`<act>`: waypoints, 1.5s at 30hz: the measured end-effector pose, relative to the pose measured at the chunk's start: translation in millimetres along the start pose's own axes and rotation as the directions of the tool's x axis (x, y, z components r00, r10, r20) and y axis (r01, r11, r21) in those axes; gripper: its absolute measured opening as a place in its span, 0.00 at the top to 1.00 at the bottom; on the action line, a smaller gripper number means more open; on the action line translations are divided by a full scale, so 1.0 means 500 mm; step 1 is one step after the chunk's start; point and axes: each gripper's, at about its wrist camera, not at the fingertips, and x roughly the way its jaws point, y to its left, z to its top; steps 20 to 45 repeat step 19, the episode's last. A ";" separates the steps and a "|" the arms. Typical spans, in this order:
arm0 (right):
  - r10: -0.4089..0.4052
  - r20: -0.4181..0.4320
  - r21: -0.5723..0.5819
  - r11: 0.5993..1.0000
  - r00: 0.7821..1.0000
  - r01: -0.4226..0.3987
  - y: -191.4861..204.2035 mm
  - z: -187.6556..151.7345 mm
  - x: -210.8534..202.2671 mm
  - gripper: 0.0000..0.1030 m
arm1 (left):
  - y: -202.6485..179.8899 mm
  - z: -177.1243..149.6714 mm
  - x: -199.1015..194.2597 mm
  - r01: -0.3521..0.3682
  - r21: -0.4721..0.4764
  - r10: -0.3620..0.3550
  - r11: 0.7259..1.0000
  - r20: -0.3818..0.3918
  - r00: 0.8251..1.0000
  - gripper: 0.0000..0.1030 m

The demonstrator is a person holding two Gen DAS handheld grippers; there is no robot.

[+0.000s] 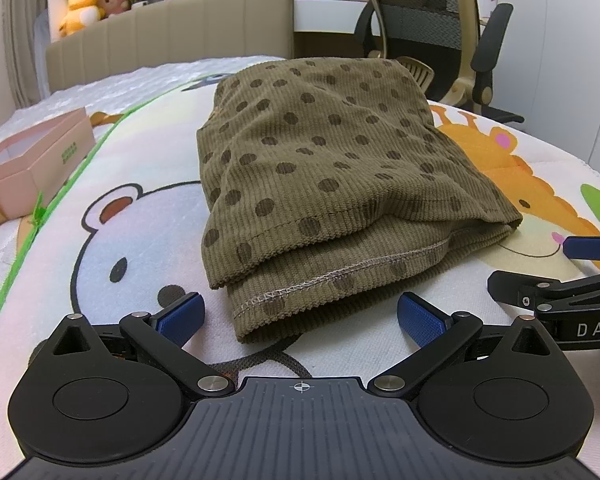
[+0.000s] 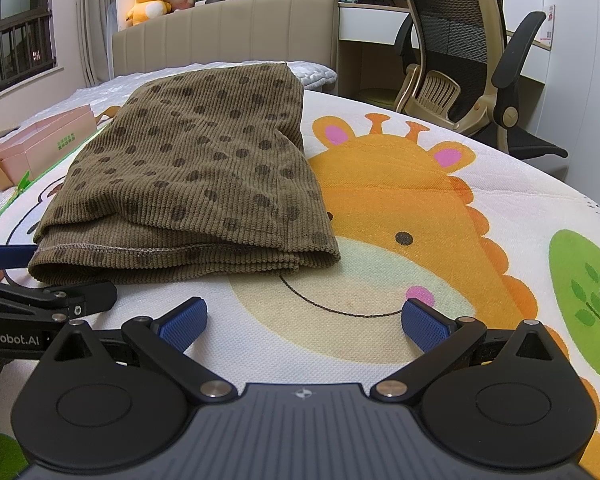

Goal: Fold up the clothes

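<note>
Two layers of the olive dotted garment [image 1: 324, 184] face you in the left wrist view, folded into a thick bundle on the cartoon play mat [image 1: 112, 248], its stitched hem running along the near edge. Your left gripper [image 1: 300, 316] sits low in front of that hem with its jaws spread wide and nothing between them; the blue pads [image 1: 182, 316] flank the garment's near left corner without touching it. At the right edge you can see part of your right gripper [image 1: 560, 276], just beside the bundle's near right end. A pink box [image 1: 36, 164] lies off the mat to the left, and an office chair [image 1: 428, 36] stands beyond the bed. In the right wrist view, your right gripper [image 2: 304, 322] also stands wide apart and empty, hovering over the mat's orange giraffe print [image 2: 404, 208], with the garment [image 2: 188, 172] lying ahead and to the left, clear of the fingers. Your left gripper [image 2: 40, 280] shows at the left edge, close against the bundle's near hem. Plush toys [image 2: 150, 0] sit on the headboard shelf behind.
</note>
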 end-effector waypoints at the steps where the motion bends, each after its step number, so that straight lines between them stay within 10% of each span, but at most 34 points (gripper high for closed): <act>1: -0.001 0.000 0.000 1.000 1.000 0.001 0.000 0.000 0.001 0.00 | -0.003 0.002 -0.001 -0.006 -0.003 0.006 1.000 -0.017 1.000 0.00; 45: -0.005 -0.002 -0.003 1.000 1.000 0.005 0.002 0.000 0.001 0.00 | -0.013 -0.005 -0.010 -0.026 -0.021 0.025 0.999 -0.030 0.999 0.00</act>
